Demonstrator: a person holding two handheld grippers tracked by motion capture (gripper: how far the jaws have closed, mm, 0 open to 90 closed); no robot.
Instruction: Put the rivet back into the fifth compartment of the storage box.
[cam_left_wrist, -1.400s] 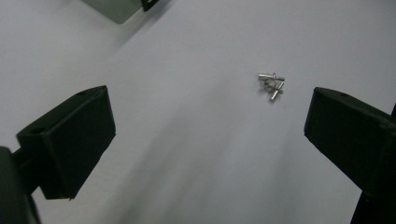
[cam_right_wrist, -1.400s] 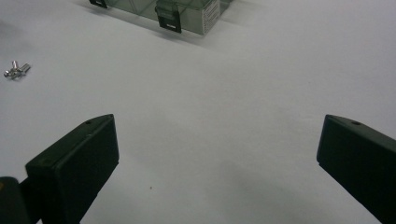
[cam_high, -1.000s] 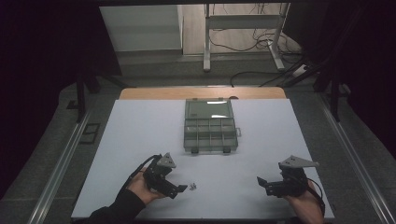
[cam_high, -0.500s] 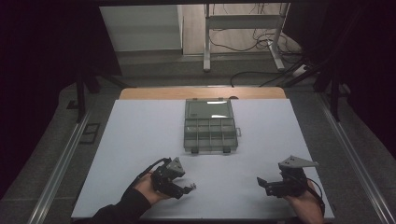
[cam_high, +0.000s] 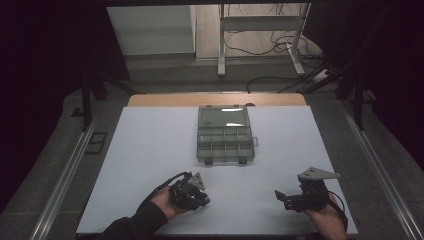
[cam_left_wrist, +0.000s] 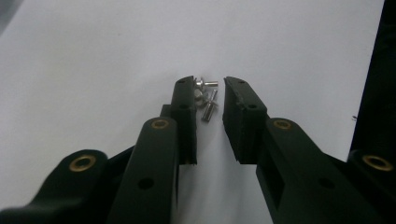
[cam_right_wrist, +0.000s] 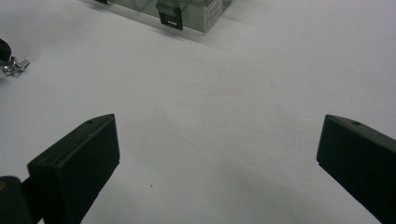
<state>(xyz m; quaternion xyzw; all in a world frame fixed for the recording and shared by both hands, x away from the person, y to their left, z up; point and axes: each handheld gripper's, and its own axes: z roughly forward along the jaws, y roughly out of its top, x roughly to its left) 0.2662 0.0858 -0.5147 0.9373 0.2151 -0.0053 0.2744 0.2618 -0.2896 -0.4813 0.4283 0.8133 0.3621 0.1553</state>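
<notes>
A small heap of silver screws (cam_left_wrist: 205, 100) lies on the white table (cam_high: 150, 150). My left gripper (cam_left_wrist: 208, 84) is lowered over them, jaws a little apart with the screws between the tips, not clamped. In the high view the left gripper (cam_high: 202, 199) sits near the table's front, left of centre. My right gripper (cam_right_wrist: 218, 122) hovers wide open over bare table, holding nothing; it shows at the front right (cam_high: 281, 198) in the high view. The screws (cam_right_wrist: 14, 65) appear at the far left of the right gripper view.
A grey-green compartment box (cam_high: 225, 135) with a clear lid stands at the table's middle, latches toward me; its front edge (cam_right_wrist: 187, 11) shows in the right gripper view. A table leg frame and cables (cam_high: 260, 45) lie on the floor beyond.
My left gripper has moved right and forward until its tips straddle the screws that lay just ahead of it. The right gripper has stayed put.
</notes>
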